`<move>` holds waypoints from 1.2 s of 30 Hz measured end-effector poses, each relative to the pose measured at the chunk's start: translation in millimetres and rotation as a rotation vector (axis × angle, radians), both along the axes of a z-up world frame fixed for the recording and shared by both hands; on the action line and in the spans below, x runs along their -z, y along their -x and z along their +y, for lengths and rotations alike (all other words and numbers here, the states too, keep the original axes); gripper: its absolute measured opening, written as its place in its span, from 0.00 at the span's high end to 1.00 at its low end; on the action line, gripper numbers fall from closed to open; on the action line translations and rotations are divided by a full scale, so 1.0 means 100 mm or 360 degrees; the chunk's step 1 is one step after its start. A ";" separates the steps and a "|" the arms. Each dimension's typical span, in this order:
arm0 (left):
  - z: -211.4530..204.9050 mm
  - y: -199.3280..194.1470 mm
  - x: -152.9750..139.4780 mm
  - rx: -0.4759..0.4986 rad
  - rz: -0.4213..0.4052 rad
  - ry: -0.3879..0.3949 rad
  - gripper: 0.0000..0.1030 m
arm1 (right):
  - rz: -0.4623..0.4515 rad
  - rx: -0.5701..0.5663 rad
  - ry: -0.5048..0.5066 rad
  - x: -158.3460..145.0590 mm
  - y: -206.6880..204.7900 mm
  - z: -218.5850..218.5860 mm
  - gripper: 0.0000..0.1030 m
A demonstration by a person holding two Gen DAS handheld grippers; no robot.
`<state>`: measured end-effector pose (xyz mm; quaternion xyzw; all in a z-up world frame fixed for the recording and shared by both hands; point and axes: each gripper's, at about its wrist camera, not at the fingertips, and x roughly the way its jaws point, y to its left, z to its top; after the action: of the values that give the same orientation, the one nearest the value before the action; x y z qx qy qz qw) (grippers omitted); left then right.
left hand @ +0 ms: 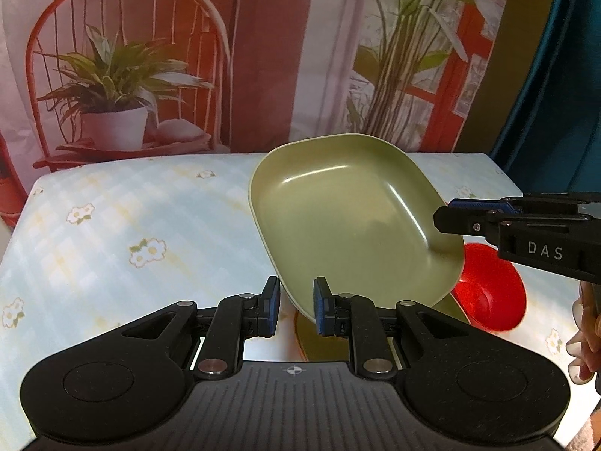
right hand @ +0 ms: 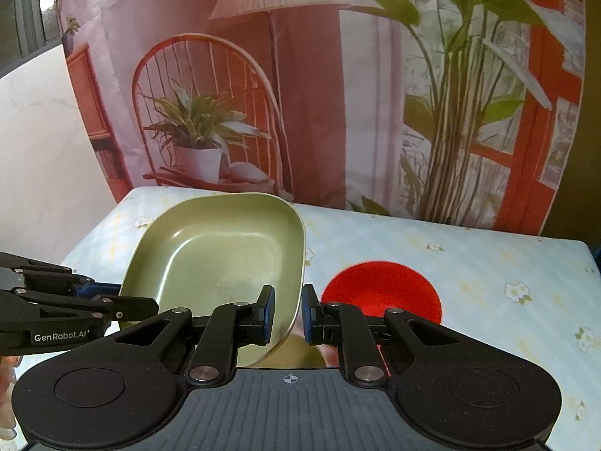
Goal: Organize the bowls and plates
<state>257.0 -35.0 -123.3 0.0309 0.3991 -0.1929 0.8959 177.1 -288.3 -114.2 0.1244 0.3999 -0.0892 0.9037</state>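
Both-handed: left claw (left hand: 296,306) and right claw (right hand: 288,314) each clamped on green plate (left hand: 349,218) rim, tilted above red bowl (right hand: 383,293).

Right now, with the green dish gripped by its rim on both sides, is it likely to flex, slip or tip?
The green dish keeps its shape while tilted, so it is probably stiff. Its glossy surface suggests it could slip in the thin rim grips of the left hand-held gripper and right hand-held gripper. Held at two edge points, it may swing or tip.

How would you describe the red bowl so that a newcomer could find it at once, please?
Start at the table with the pale floral cloth. Towards its right side, beside the tilted green plate that both grippers hold, sits the red bowl: round and bright red, the only red dish there.
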 end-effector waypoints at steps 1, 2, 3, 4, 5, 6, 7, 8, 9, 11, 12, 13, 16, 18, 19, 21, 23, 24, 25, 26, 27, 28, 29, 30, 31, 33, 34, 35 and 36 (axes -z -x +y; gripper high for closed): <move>-0.01 0.02 0.00 0.0005 0.0002 0.0000 0.80 | 0.0001 0.0002 0.0000 0.00 0.03 0.00 0.86; -0.03 0.04 0.00 0.0009 0.0004 0.0000 0.80 | 0.0002 0.0005 0.0001 -0.01 0.06 0.00 0.86; -0.04 0.07 0.01 0.0014 0.0005 0.0000 0.80 | 0.0003 0.0008 0.0002 -0.01 0.09 0.00 0.86; -0.05 0.09 0.01 0.0019 0.0006 0.0000 0.80 | 0.0002 0.0011 0.0002 -0.01 0.12 0.00 0.86; -0.06 0.11 0.02 0.0023 0.0008 -0.0002 0.80 | 0.0001 0.0015 0.0000 -0.01 0.15 0.00 0.86; -0.07 0.13 0.02 0.0025 0.0011 -0.0003 0.80 | 0.0001 0.0017 -0.0002 -0.01 0.18 0.00 0.86; -0.08 0.15 0.03 0.0028 0.0015 -0.0005 0.80 | 0.0002 0.0019 -0.0003 -0.01 0.20 -0.01 0.86; -0.09 0.17 0.04 0.0029 0.0018 -0.0005 0.80 | 0.0005 0.0020 -0.0004 0.00 0.23 0.00 0.86; -0.09 0.19 0.05 0.0030 0.0021 -0.0004 0.80 | 0.0007 0.0021 -0.0005 0.00 0.25 0.00 0.86; -0.09 0.21 0.08 0.0030 0.0036 -0.0003 0.80 | 0.0016 0.0019 -0.0007 0.02 0.28 0.00 0.86; -0.09 0.22 0.10 0.0030 0.0046 -0.0002 0.80 | 0.0022 0.0017 -0.0009 0.03 0.30 0.01 0.86; -0.09 0.23 0.12 0.0029 0.0057 0.0000 0.80 | 0.0028 0.0016 -0.0012 0.04 0.31 0.01 0.86; -0.11 0.26 0.18 0.0031 0.0083 0.0000 0.80 | 0.0047 0.0011 -0.0014 0.08 0.34 0.03 0.86; -0.11 0.27 0.21 0.0038 0.0097 -0.0007 0.80 | 0.0057 0.0010 -0.0016 0.09 0.37 0.03 0.86; -0.12 0.28 0.23 0.0043 0.0106 -0.0011 0.80 | 0.0063 0.0010 -0.0017 0.10 0.38 0.04 0.86; -0.12 0.28 0.27 0.0052 0.0127 -0.0014 0.80 | 0.0076 0.0008 -0.0016 0.13 0.40 0.06 0.86; -0.13 0.29 0.32 0.0064 0.0153 -0.0018 0.80 | 0.0092 0.0007 -0.0019 0.15 0.43 0.07 0.86; -0.14 0.29 0.34 0.0069 0.0162 -0.0021 0.80 | 0.0098 0.0007 -0.0021 0.16 0.44 0.07 0.86; -0.15 0.30 0.36 0.0075 0.0172 -0.0026 0.80 | 0.0105 0.0005 -0.0022 0.18 0.46 0.08 0.86; -0.16 0.30 0.37 0.0079 0.0179 -0.0031 0.80 | 0.0111 0.0005 -0.0023 0.19 0.48 0.08 0.86; -0.16 0.30 0.39 0.0081 0.0187 -0.0036 0.80 | 0.0116 0.0006 -0.0024 0.20 0.50 0.09 0.86; -0.17 0.30 0.41 0.0082 0.0195 -0.0041 0.80 | 0.0122 0.0009 -0.0028 0.21 0.51 0.09 0.86; -0.17 0.30 0.42 0.0082 0.0201 -0.0045 0.80 | 0.0127 0.0013 -0.0034 0.23 0.53 0.09 0.86; -0.18 0.29 0.43 0.0084 0.0205 -0.0048 0.80 | 0.0131 0.0019 -0.0040 0.24 0.54 0.09 0.86; -0.17 0.30 0.44 0.0087 0.0208 -0.0048 0.80 | 0.0135 0.0021 -0.0042 0.25 0.55 0.10 0.86; -0.17 0.29 0.45 0.0090 0.0214 -0.0055 0.80 | 0.0145 0.0027 -0.0042 0.28 0.57 0.11 0.86; -0.17 0.29 0.45 0.0090 0.0214 -0.0058 0.80 | 0.0148 0.0029 -0.0044 0.29 0.58 0.11 0.86; -0.16 0.29 0.46 0.0088 0.0213 -0.0060 0.80 | 0.0153 0.0030 -0.0046 0.31 0.59 0.12 0.86; -0.15 0.28 0.46 0.0084 0.0213 -0.0060 0.80 | 0.0158 0.0029 -0.0047 0.32 0.59 0.13 0.86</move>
<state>229.2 -50.3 -169.2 0.0452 0.4607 -0.2106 0.8610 117.8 -275.1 -146.1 0.1369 0.4443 -0.0974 0.8800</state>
